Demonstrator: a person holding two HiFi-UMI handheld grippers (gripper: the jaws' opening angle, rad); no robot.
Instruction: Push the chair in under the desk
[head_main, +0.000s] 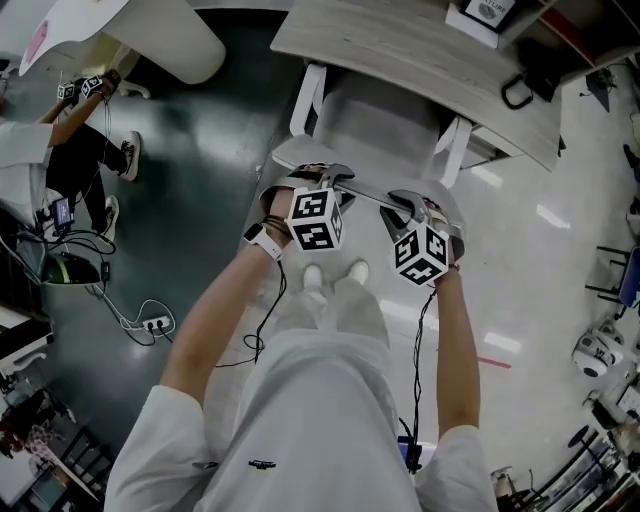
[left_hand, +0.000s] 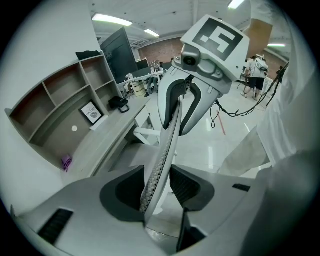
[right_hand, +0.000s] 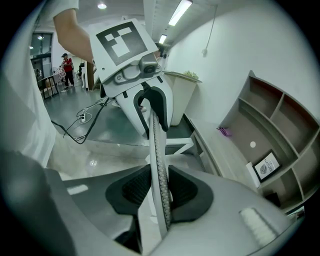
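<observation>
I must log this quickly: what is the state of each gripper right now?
Left gripper: jaws closed on the chair back.
Right gripper: jaws closed on the chair back too.

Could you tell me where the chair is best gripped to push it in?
Grip the backrest's top edge, from behind, on the side away from the desk. It is a thin rim that fits between jaws. The left gripper and right gripper clamp it there, spaced apart, which should keep the push straight.
</observation>
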